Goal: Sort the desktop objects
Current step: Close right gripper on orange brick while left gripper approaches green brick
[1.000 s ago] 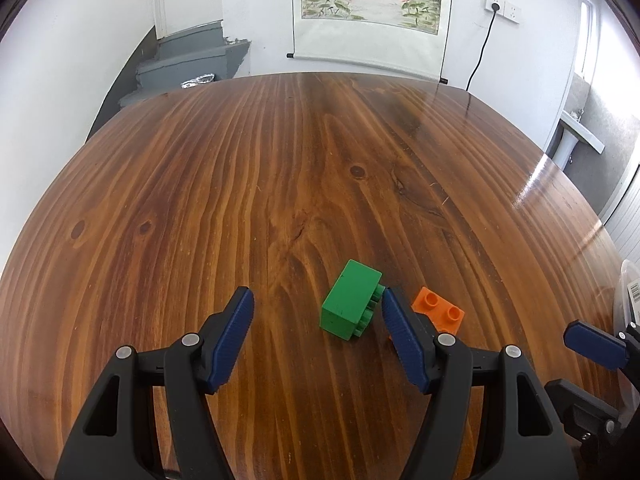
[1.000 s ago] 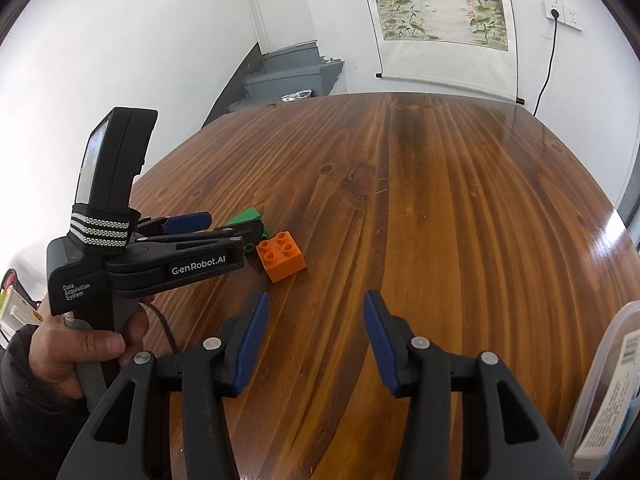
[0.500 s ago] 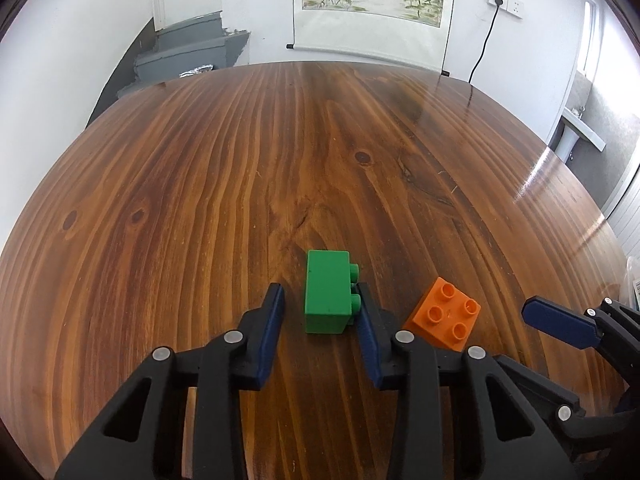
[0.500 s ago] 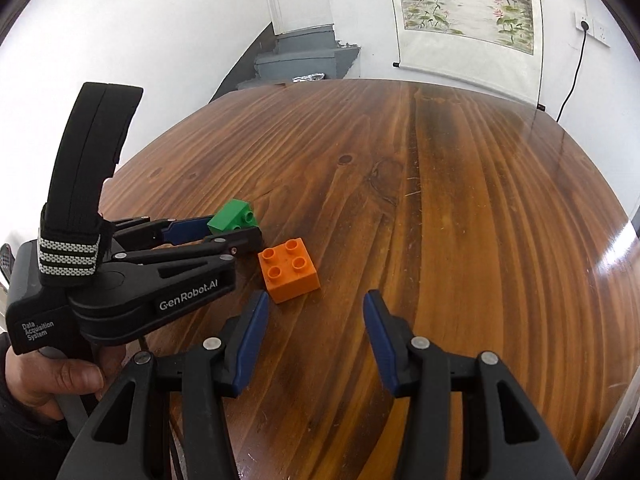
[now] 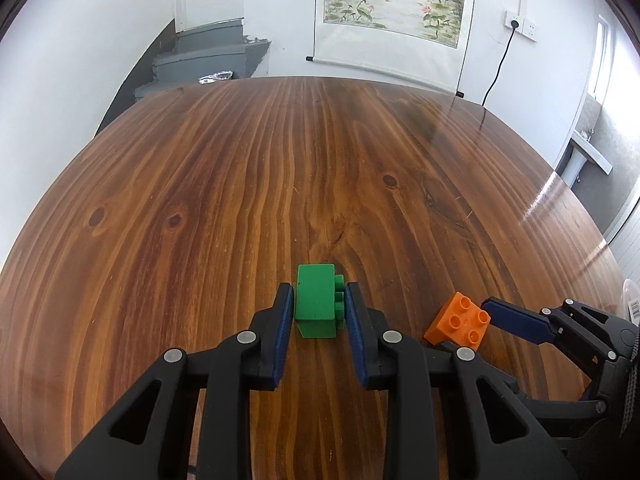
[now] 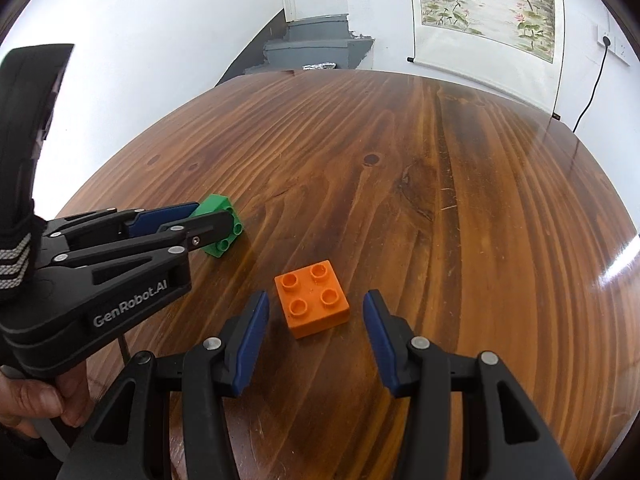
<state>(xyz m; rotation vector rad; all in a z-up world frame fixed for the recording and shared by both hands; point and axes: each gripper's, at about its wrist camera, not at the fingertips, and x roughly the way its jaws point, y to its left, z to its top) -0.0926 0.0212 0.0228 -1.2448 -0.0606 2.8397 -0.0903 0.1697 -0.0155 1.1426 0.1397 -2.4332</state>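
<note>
The wooden tabletop point(image 5: 320, 168) carries two toy bricks near its near edge, and each gripper has one in front of it. The left gripper point(image 5: 318, 312) has just been closing and now stands clamped on the green building brick point(image 5: 315, 302): one blue pad lies flat on the brick's smooth side, the other presses on its studs, which face right. The brick lies on its side with its long axis running away from the gripper, along the fingers, so the hold is across its short width. To the right of it, and slightly nearer, sits the orange four-stud brick point(image 6: 312, 298), studs up and turned a little askew to the table grain. The right gripper point(image 6: 314, 324) hangs with its jaws apart and nothing in them; the orange brick lies just ahead of the fingertips, roughly centred between them, with clear wood on both sides. The right hand is plainly the nearer one to it, and I judge a short push forward and down would bracket it.
</note>
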